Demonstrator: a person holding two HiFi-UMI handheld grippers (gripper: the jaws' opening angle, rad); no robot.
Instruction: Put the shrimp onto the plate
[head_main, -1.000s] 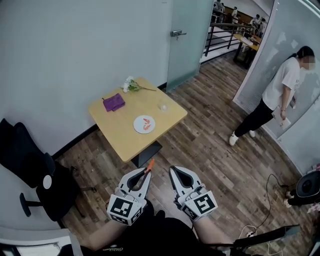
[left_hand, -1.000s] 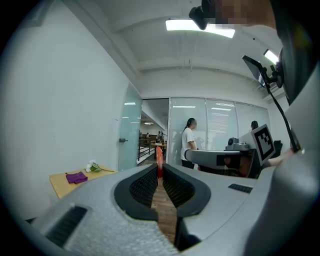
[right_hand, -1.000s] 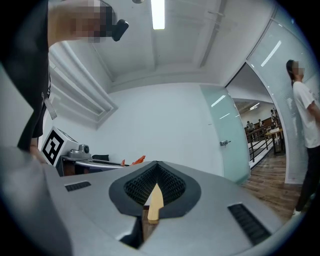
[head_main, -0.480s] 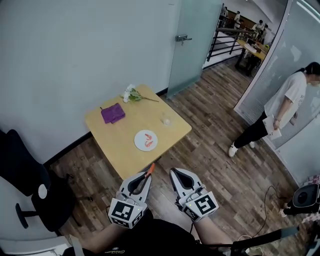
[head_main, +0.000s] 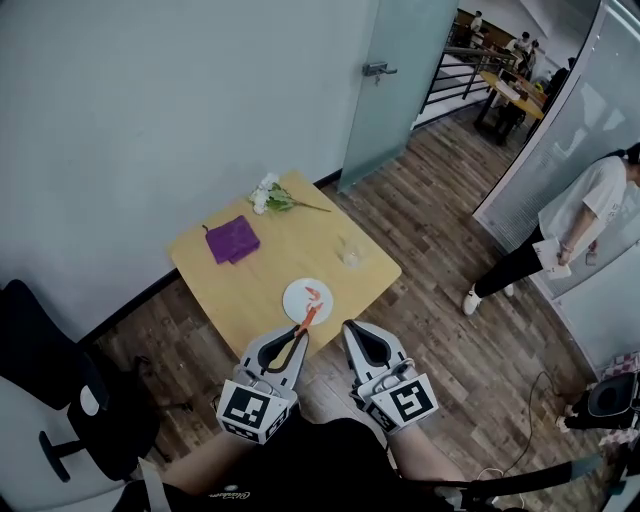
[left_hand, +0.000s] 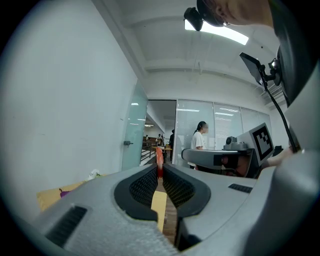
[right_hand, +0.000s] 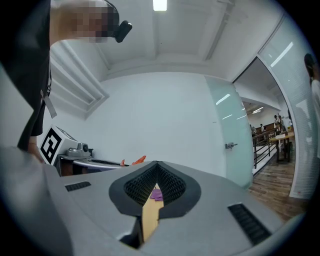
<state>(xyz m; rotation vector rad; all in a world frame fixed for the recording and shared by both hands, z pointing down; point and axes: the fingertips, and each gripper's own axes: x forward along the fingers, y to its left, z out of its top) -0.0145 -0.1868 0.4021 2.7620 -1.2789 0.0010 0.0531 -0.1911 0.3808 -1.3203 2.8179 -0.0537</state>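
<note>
The left tongs (head_main: 298, 337) carry a pinched shrimp (head_main: 306, 319), the right tongs (head_main: 350, 330) are closed and empty; next, I judge, it must be lowered onto the plate (head_main: 293, 298) by the worktop's (head_main: 262, 275) nearest edge.

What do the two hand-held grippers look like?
Both are light grey, with two curved jaws lined in black ribbed pads. The left hand-held gripper and the right hand-held gripper each carry a white cube printed with black square markers. The person's clothes are black.

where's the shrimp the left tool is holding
In the head view the shrimp sticks out of the closed tip of the left tool, low centre, showing just below the white plate on the wooden table.
</note>
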